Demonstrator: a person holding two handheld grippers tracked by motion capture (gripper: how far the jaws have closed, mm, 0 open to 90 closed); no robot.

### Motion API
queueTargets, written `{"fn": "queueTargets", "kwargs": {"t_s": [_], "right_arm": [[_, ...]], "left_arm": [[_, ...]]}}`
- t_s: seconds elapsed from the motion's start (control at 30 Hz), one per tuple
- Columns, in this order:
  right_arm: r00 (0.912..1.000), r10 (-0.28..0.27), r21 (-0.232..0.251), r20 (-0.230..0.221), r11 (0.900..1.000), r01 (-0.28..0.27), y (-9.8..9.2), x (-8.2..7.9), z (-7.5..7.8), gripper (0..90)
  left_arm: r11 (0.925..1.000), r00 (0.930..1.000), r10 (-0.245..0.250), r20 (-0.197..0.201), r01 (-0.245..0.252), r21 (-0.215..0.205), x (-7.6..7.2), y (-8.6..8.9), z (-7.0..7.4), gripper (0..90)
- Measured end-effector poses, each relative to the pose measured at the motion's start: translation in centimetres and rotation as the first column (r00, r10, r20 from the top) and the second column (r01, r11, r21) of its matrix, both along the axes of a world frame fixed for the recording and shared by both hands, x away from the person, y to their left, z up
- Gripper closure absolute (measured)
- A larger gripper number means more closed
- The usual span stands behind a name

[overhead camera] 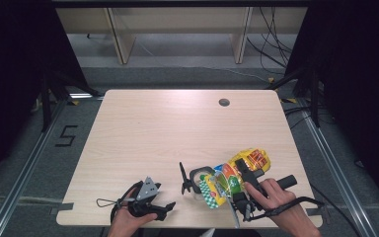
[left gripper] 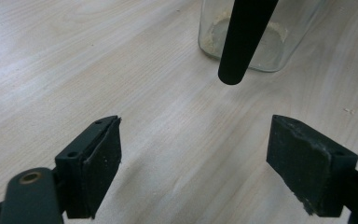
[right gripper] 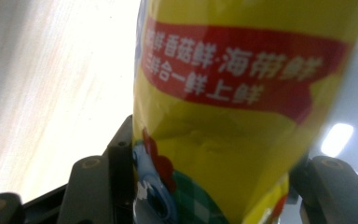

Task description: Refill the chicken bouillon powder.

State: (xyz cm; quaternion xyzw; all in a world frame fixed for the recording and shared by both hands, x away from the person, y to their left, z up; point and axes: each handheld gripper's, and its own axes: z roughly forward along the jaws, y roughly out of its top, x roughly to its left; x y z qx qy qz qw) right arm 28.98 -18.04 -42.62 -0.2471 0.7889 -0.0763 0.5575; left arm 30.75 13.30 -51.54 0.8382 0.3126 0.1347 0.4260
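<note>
The right gripper [overhead camera: 227,190] clamps the yellow bag [overhead camera: 234,175], its long axis tilted toward the jar [overhead camera: 201,180] at its 9 o'clock, while the left gripper [overhead camera: 164,209] rests wide, jar at 1 o'clock.

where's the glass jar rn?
High view: the glass jar stands near the table's front edge, right of centre, against the yellow bag clamped in the right gripper; left gripper sits open nearby.
</note>
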Motion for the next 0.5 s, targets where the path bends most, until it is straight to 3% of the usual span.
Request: {"fn": "queueTargets", "kwargs": {"t_s": [0.07, 0.17, 0.4, 0.43, 0.5], "right_arm": [[0.9999, -0.016, 0.019, -0.006, 1.0, 0.016, 0.1, 0.0, -0.2, 42.0], [1.0, 0.009, -0.004, 0.002, 1.0, -0.009, 0.6, 0.2, -0.1, 42.0], [0.9999, 0.011, -0.007, -0.005, 1.0, -0.011, 1.0, 0.2, -0.5, 42.0], [0.9997, -0.023, 0.023, -0.012, 0.999, 0.023, 0.9, 0.0, -0.8, 42.0], [0.9998, -0.017, 0.02, -0.005, 1.0, 0.017, 1.1, 0.1, -0.8, 42.0]], "left_arm": [[1.0, 1.0, 0.005, -0.008, -0.005, 0.001, 0.0, 0.0, 0.0, 17.3], [0.9995, 0.9998, -0.018, 0.004, 0.018, 0.026, 0.0, 0.2, 0.2, 17.3], [0.9999, 0.9999, -0.012, -0.004, 0.012, 0.006, 0.0, 0.0, 0.1, 17.3], [1.0, 1.0, -0.002, -0.008, 0.002, 0.005, -0.1, 0.0, 0.1, 17.3], [0.9996, 0.9998, -0.018, 0.006, 0.018, 0.023, 0.0, 0.1, 0.2, 17.3]]}}
